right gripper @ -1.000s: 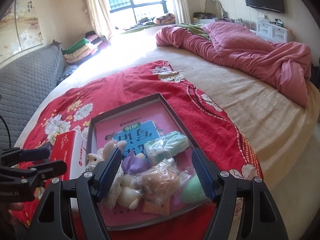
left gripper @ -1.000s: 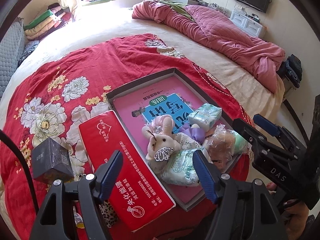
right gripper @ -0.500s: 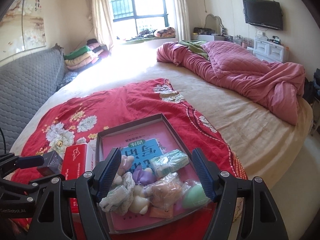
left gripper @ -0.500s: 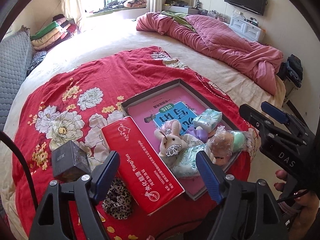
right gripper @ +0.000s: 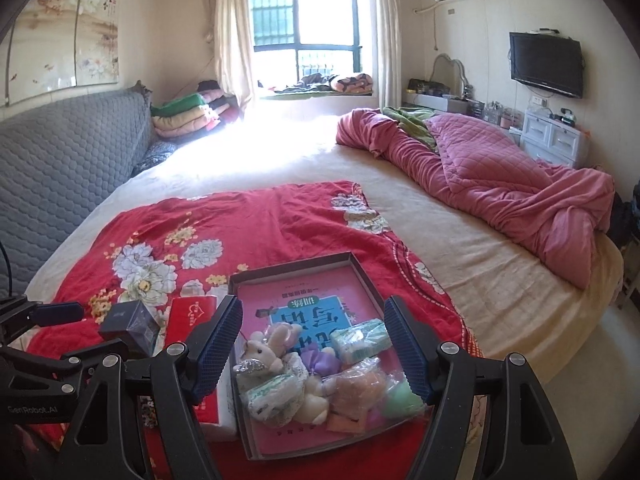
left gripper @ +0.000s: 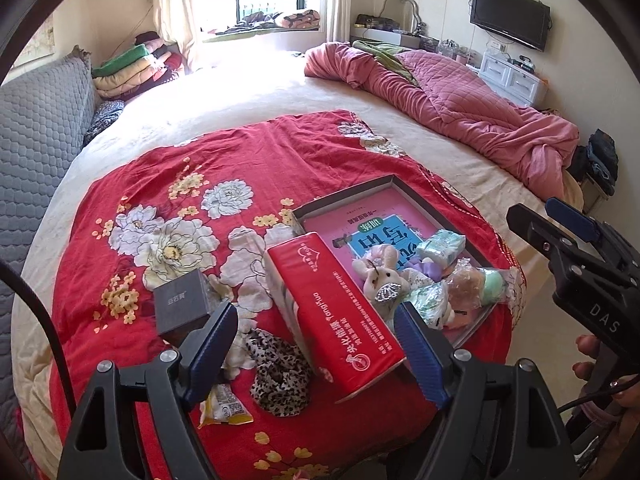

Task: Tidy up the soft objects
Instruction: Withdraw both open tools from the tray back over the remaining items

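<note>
While both of my claws hang above the red flowered bedspread (left gripper: 224, 152), my left claw (left gripper: 316, 356) and my right claw (right gripper: 314, 346) stand apart, gripping nothing. Soft toys lie heaped at the near end of the shallow tray (right gripper: 362, 276): a plush rabbit (right gripper: 268, 354), a tissue pack (right gripper: 360, 340). Just beside the tray lies a red tissue box (left gripper: 336, 312).

Bed (left gripper: 360, 92) had a cream sheet, crumpled pink quilt (left gripper: 472, 112) at far right. Red floral cloth (left gripper: 192, 184) lay spread near edge, carrying shallow tray (left gripper: 348, 197), red tissue pack (left gripper: 340, 312), dark box (left gripper: 185, 304), leopard scrunchie (left gripper: 280, 372), yellow snack packet (left gripper: 224, 404).
</note>
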{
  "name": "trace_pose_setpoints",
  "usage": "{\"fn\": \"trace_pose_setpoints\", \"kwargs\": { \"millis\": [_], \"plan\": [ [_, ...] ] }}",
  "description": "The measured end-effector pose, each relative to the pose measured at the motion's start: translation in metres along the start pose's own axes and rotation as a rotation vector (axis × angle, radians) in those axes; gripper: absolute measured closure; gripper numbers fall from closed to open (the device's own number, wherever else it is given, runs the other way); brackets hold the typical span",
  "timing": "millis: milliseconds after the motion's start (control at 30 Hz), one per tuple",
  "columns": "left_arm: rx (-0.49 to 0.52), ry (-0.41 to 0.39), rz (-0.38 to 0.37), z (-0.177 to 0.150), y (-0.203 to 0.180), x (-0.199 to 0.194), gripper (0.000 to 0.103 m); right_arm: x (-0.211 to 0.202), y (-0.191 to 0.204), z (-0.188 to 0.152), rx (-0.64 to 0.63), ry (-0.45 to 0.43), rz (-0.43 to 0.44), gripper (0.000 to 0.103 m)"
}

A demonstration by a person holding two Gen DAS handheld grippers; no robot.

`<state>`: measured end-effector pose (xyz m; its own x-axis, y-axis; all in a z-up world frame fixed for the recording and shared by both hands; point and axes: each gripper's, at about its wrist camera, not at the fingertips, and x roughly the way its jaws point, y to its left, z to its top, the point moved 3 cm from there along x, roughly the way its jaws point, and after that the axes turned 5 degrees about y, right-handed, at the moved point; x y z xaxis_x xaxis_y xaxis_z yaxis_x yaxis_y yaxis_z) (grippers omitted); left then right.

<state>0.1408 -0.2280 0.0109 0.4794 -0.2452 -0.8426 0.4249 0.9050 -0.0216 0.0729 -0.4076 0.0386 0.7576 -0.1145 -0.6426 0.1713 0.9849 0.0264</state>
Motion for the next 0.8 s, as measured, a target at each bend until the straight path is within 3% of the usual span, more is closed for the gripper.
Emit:
{"fn": "trace_pose_setpoints", "kwargs": {
  "millis": [467,800],
  "plan": [
    [-0.101,-0.016,0.076,-0.035,0.082,-0.042,0.023,-0.031,0.082,0.014,-0.135,-0.029,0.126,0.028],
    [-0.173,-0.010,0.121,-0.068,0.122,-0.057,0.023,-0.034,0.155,0.003,-0.288,-0.004,0.208,0.028]
  ]
}}
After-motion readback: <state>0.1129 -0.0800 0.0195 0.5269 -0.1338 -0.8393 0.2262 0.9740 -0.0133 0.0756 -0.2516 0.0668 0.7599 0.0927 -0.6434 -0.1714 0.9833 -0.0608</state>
